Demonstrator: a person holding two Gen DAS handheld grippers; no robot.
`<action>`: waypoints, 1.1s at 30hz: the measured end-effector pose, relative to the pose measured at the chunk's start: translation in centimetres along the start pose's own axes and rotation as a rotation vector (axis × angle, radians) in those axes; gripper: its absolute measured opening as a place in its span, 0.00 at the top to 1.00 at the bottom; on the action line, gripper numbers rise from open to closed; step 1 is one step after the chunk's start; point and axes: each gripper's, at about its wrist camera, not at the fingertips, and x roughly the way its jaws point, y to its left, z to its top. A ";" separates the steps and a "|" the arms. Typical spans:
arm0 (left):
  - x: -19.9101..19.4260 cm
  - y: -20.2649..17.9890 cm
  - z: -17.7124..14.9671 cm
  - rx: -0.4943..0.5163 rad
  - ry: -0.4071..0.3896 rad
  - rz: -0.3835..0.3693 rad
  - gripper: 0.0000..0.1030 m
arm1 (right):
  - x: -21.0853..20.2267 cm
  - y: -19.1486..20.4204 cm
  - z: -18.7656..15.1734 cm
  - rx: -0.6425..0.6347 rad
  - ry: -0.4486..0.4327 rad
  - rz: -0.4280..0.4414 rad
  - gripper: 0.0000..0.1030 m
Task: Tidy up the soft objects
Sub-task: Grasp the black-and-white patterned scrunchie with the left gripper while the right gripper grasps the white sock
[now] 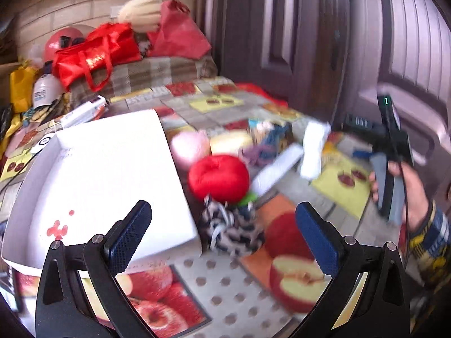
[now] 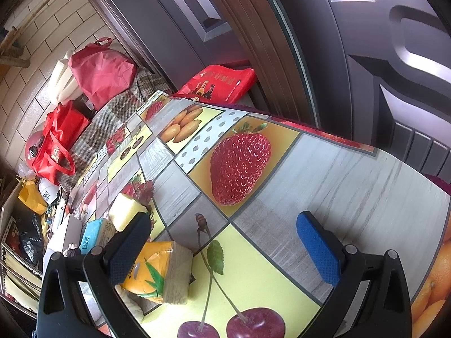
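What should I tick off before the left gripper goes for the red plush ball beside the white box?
1. Left gripper open, nothing held: ok.
2. Red plush ball in view, uncovered: ok.
3. Black-and-white knotted rope toy lies before the ball, in the way: not ok.
4. White cardboard box open, room inside: ok.
5. Right gripper open, holding nothing: ok.
6. Picture sharpness: blurred, not ok.

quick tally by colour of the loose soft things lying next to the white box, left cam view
Next to the white box, as far as the blur allows:
red: 1, plush ball
pink: 1, ball
pale yellow: 1, sponge
black and white: 1, rope toy
white: 2, pads
mixed colours: 1, rope tangle
Total: 7
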 end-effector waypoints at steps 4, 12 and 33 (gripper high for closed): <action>0.6 -1.0 -0.8 0.067 0.091 -0.019 0.00 | 0.0 -0.1 0.0 0.000 0.000 0.001 0.00; 3.3 -4.3 -0.6 0.176 0.163 -0.056 0.01 | -0.1 -0.3 0.2 0.011 -0.005 0.016 0.00; 5.9 -6.9 -0.9 0.268 0.265 -0.092 0.41 | -2.0 -1.0 0.1 -0.006 -0.088 0.285 0.00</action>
